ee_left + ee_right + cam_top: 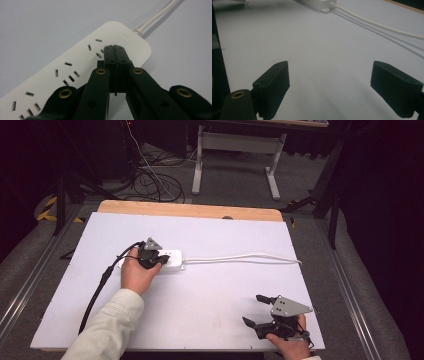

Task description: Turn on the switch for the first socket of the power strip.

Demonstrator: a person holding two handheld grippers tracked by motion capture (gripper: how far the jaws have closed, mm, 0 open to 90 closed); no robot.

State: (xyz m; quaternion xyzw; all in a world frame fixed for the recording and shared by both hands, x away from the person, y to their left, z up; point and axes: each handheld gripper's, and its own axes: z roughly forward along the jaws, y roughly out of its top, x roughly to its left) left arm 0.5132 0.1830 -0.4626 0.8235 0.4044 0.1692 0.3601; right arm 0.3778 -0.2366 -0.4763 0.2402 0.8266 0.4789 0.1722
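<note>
my left gripper (pixel 115 50) hangs with jaws pressed together over the white power strip (pixel 75 67) at the table's (pixel 210 290) left-centre. my right gripper (pixel 261 311) rests near-right, jaws apart, holding nothing.

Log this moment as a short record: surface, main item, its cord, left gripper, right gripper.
surface: white tabletop
main item: white power strip, lying flat, sockets up
cord: white cable leaves the strip's end and runs toward the table's right edge
left gripper: fingers closed together, nothing between them, tips over the strip's end socket
right gripper: at the near right corner, fingers wide apart, nothing between them, well away from the strip
</note>
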